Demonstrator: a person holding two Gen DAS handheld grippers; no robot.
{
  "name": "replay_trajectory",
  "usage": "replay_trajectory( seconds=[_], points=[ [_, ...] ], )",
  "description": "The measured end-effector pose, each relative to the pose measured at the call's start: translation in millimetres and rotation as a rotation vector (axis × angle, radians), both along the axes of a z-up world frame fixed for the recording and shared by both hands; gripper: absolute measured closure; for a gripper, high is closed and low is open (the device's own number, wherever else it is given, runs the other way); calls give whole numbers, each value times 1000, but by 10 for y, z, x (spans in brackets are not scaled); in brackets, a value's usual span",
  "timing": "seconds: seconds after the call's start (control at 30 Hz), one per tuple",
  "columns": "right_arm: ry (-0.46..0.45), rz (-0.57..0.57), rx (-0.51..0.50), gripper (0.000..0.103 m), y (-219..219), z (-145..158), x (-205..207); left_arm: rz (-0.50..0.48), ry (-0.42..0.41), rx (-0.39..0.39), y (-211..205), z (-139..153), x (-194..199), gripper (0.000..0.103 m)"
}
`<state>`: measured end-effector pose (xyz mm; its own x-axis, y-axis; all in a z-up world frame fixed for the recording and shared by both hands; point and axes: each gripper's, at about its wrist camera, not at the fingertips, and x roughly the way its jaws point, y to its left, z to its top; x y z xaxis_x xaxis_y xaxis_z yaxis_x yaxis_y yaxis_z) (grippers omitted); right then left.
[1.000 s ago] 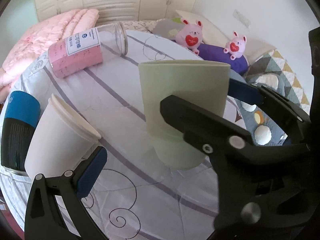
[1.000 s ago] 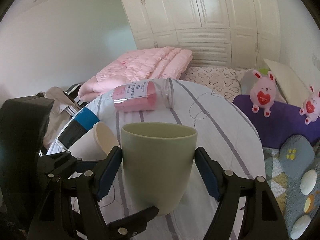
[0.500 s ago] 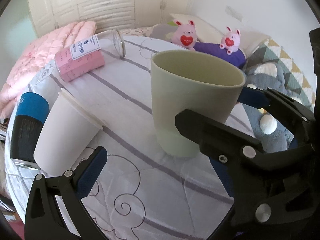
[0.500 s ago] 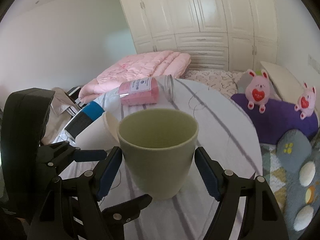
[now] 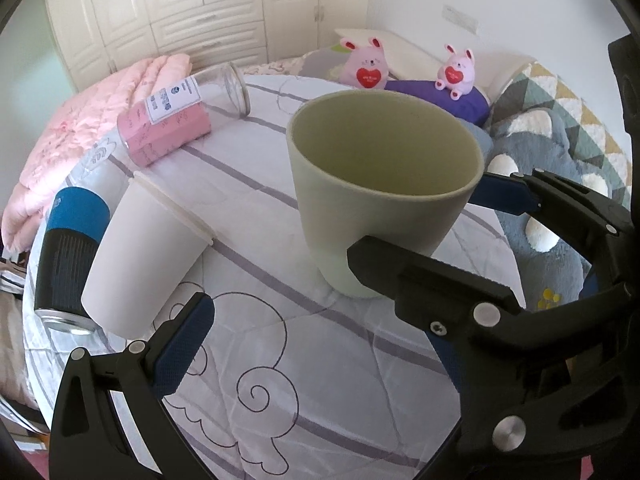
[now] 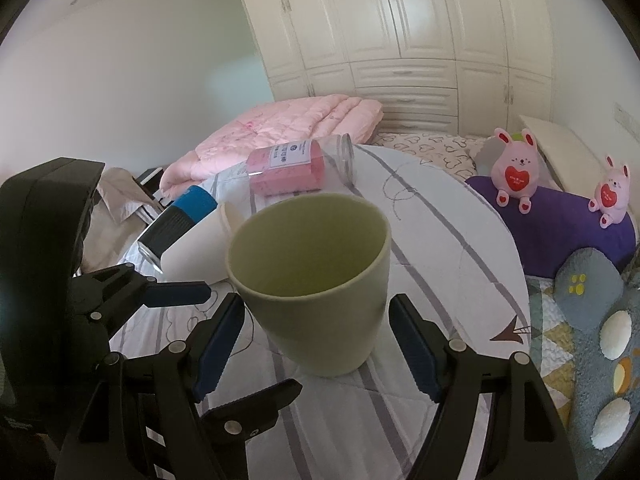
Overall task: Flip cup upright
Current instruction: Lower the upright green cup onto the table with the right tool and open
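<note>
A pale green cup (image 5: 380, 196) stands upright, mouth up, on the white striped tablecloth (image 5: 320, 360); it also shows in the right wrist view (image 6: 316, 280). My right gripper (image 6: 316, 344) is open, its blue pads on either side of the cup's lower body with gaps to it. My left gripper (image 5: 344, 268) is open, one finger low at the left, the other beyond the cup at the right; the right gripper's arm crosses in front.
A white paper cup (image 5: 148, 256) lies on its side left of the green cup. A blue and black can (image 5: 70, 256) lies beyond it. A glass jar with pink contents (image 5: 180, 118) lies at the back. Plush bunnies (image 5: 366, 68) sit on bedding to the right.
Both cameras have risen and tilted down, so the cup's inside now shows. The cup stays upright on the cloth. Both grippers stay open around it.
</note>
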<state>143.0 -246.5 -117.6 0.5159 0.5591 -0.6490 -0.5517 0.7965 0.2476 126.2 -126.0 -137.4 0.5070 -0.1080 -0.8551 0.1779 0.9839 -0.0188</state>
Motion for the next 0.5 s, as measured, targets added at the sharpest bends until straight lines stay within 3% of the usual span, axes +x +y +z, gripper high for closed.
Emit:
replay_trajectory(
  seconds=[0.5],
  points=[
    [-1,17,-19,27,64,-13,-49,3,9,0,74,-32,-89,0]
  ],
)
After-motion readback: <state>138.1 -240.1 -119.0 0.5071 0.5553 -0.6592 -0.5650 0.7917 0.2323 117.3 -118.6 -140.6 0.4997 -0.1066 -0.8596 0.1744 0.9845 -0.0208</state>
